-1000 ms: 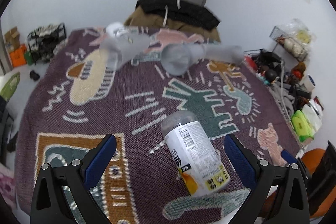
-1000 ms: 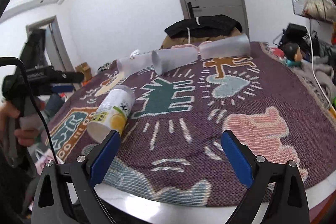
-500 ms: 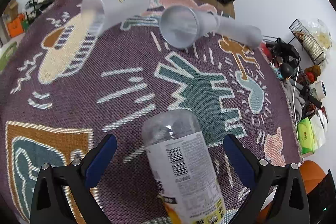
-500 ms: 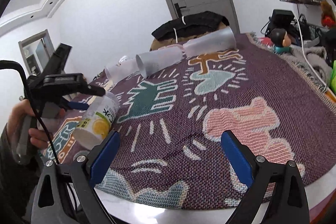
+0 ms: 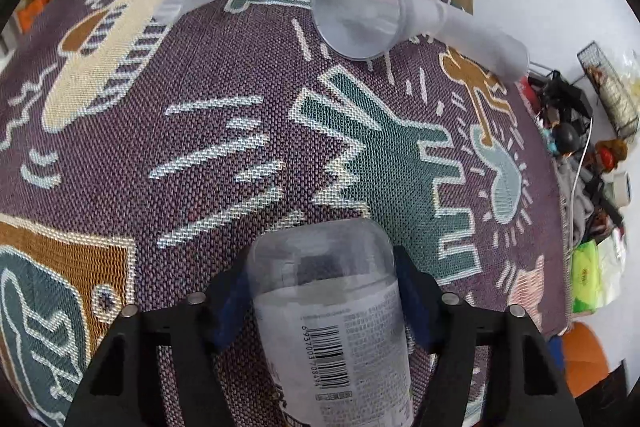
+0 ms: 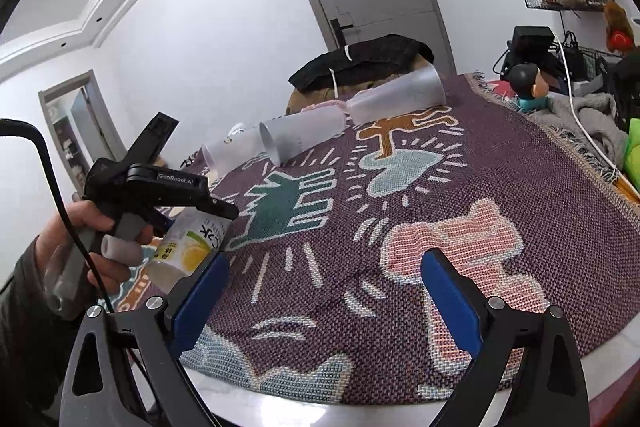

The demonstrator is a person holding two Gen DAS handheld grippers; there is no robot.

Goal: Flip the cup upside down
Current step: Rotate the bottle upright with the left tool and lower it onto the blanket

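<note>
The left gripper (image 5: pixel 322 287) has closed in from wide open and now clamps the clear plastic labelled cup (image 5: pixel 332 327), lying on its side near the patterned purple tablecloth's (image 5: pixel 200 115) near edge, so lifting and inverting can follow. The right gripper (image 6: pixel 324 297) hangs released, empty.

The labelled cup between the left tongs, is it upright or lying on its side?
On its side: the labelled cup lies lengthwise on the blanket, barcode facing up.
</note>
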